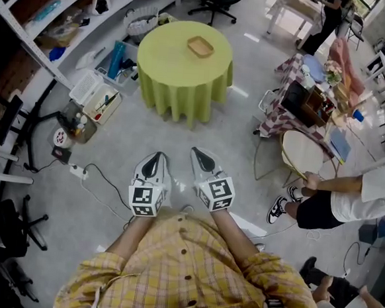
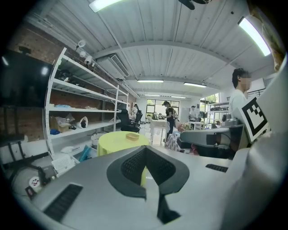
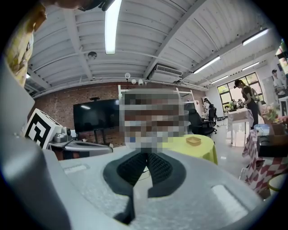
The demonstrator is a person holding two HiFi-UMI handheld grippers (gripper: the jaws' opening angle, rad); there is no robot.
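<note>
My left gripper (image 1: 155, 160) and right gripper (image 1: 202, 157) hang side by side at waist height over the grey floor, both shut with nothing between the jaws. In the left gripper view the dark pads (image 2: 135, 164) meet at the tips of the left gripper (image 2: 145, 149). The right gripper's (image 3: 146, 155) pads likewise touch. Both point toward a round table with a yellow-green cloth (image 1: 166, 71) (image 2: 114, 141) (image 3: 204, 148), a few steps ahead. A small shallow wooden tray (image 1: 201, 47) (image 2: 132, 136) (image 3: 194, 141) lies on it.
White shelving (image 1: 49, 32) lines the left, with boxes and bins (image 1: 94, 96) at its foot and a power strip with cables (image 1: 78, 171). A person (image 1: 348, 195) sits at the right near a round chair (image 1: 303, 152) and a checked-cloth table (image 1: 278, 117).
</note>
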